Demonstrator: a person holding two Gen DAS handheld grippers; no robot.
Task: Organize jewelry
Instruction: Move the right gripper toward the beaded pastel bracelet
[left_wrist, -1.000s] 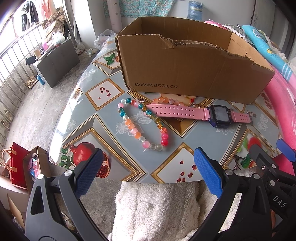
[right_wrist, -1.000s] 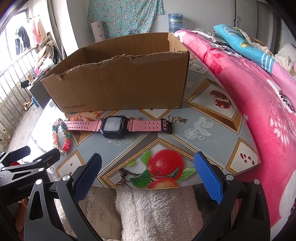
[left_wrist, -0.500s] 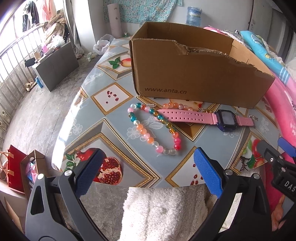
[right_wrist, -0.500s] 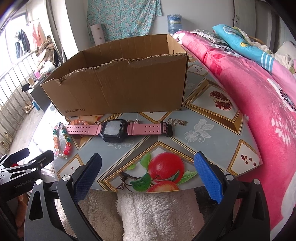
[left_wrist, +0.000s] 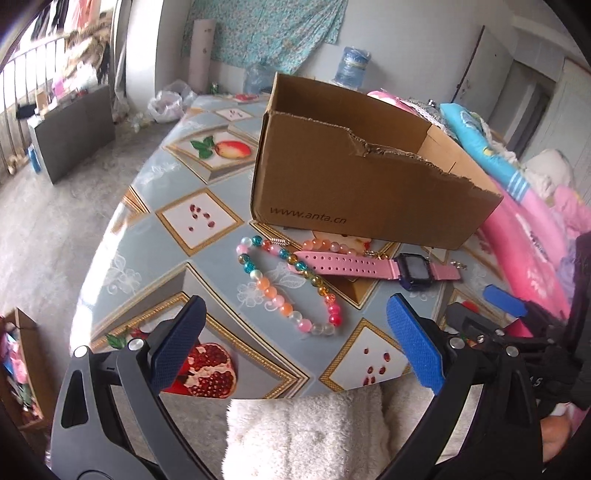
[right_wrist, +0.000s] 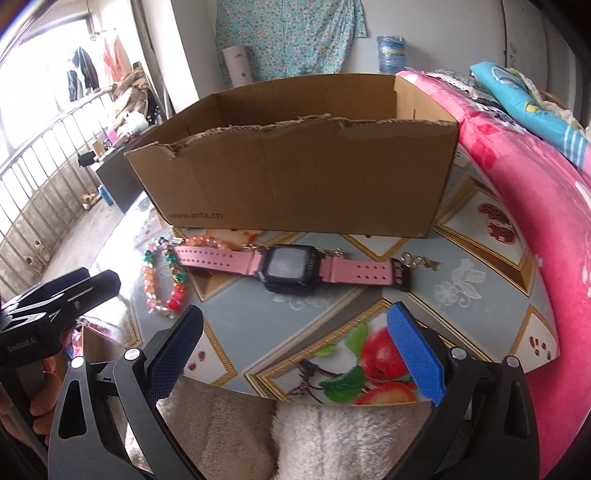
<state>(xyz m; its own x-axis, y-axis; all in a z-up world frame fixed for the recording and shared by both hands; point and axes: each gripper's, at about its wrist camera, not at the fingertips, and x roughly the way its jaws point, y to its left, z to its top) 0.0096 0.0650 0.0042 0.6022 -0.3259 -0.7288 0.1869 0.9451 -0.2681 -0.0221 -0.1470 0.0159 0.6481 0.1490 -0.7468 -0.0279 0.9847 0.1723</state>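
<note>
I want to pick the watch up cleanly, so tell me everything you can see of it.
The pink-strapped digital watch with a dark square case lies flat, face up and unbuckled, on the patterned tabletop just in front of the brown cardboard box. Both perforated, rubbery-looking straps stretch out straight; a dark buckle ends the right one. Its left strap crosses the multicoloured bead bracelet. No tool touches it.

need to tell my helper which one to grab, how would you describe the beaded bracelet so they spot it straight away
Find the cardboard box on the table; the beaded bracelet lies just before its printed side. It is the loop of round pink, orange, teal and clear beads, partly under the strap of the pink watch.
</note>
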